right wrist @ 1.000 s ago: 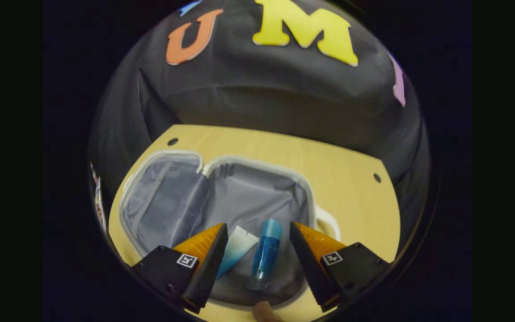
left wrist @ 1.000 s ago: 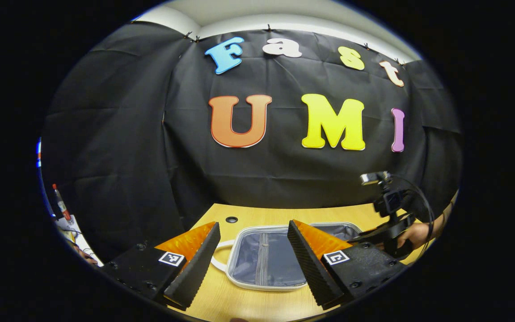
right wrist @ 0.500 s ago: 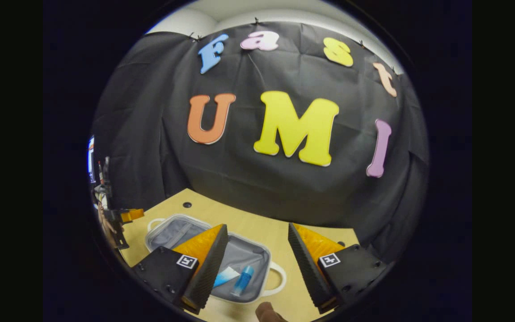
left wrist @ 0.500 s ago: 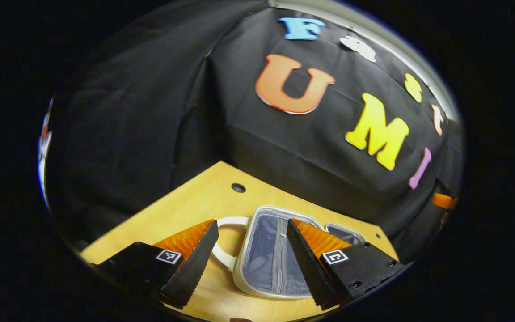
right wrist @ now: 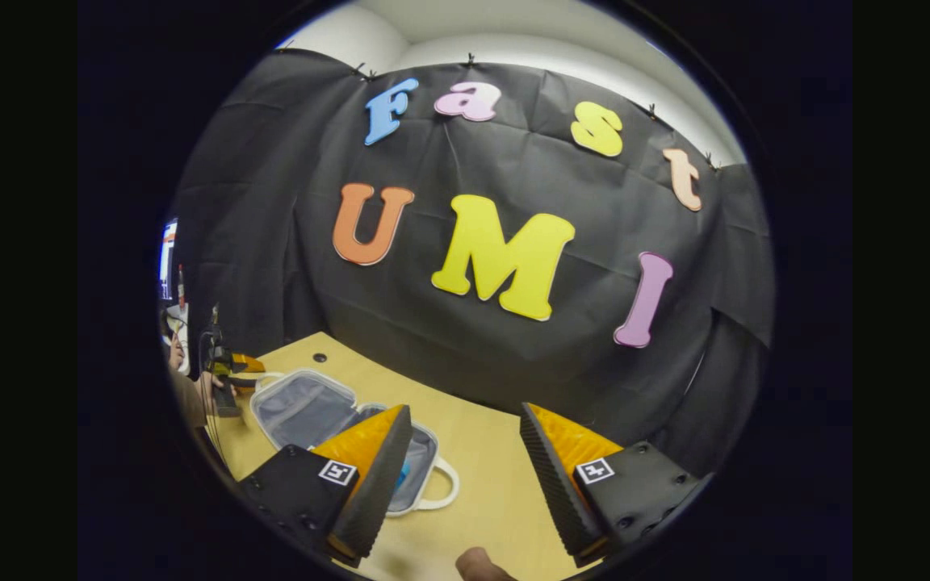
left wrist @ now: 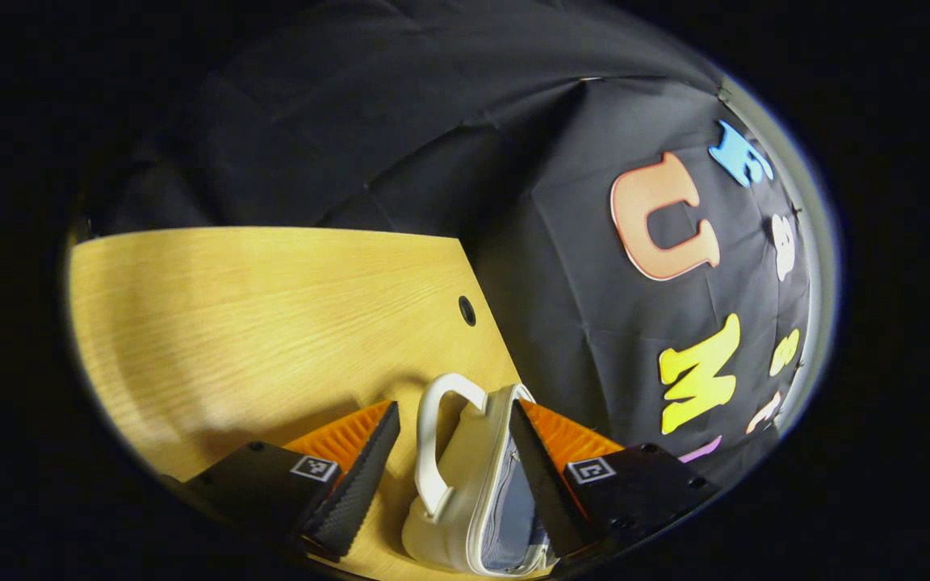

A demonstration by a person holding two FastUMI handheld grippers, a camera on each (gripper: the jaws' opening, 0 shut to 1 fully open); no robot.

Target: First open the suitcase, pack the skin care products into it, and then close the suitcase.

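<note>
since a second ago left hand-held gripper [left wrist: 449, 452] rolled sideways, fingers spread astride case lid's [left wrist: 465, 484] handle edge. right hand-held gripper [right wrist: 465, 460] spread, backed off above desk [right wrist: 481, 452]. case [right wrist: 303, 403] lies open, products inside. pinch lid rim, swing over slowly.

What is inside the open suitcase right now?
In the right gripper view, the suitcase lies open, showing grey lining and a sliver of something blue beside the right claw. One of its fingers covers the rest.
</note>
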